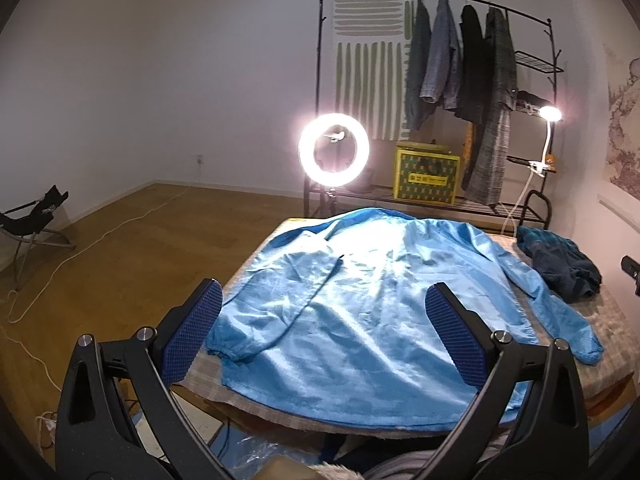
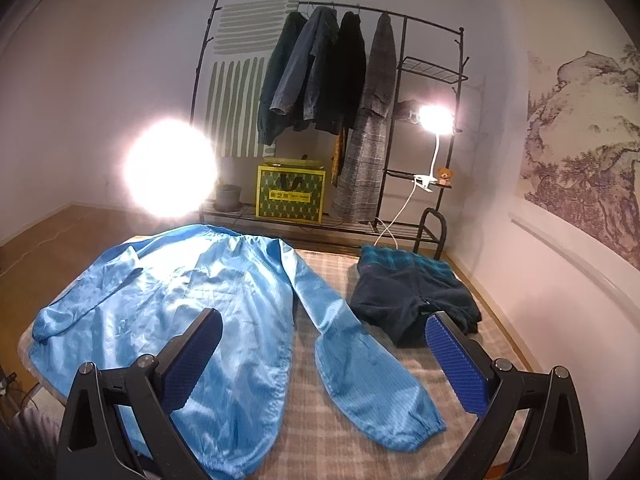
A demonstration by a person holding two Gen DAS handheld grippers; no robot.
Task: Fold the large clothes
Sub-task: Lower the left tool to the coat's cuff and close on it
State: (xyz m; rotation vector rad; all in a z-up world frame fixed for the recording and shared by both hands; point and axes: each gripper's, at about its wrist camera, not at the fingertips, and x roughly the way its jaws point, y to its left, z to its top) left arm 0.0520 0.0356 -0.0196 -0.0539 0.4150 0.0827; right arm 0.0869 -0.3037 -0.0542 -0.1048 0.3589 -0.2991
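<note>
Two grippers, left (image 1: pixel 324 332) and right (image 2: pixel 324 358), spread wide and empty above the blue jacket (image 1: pixel 360 300) lying flat on the checked table (image 2: pixel 320 432); likely trouble: slippery fabric sliding or bunching from a shallow pinch on the sleeve (image 2: pixel 360 364).

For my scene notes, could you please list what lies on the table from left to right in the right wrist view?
Light blue jacket body → its outstretched sleeve → dark navy garment. All rest on the checked table cover.
</note>
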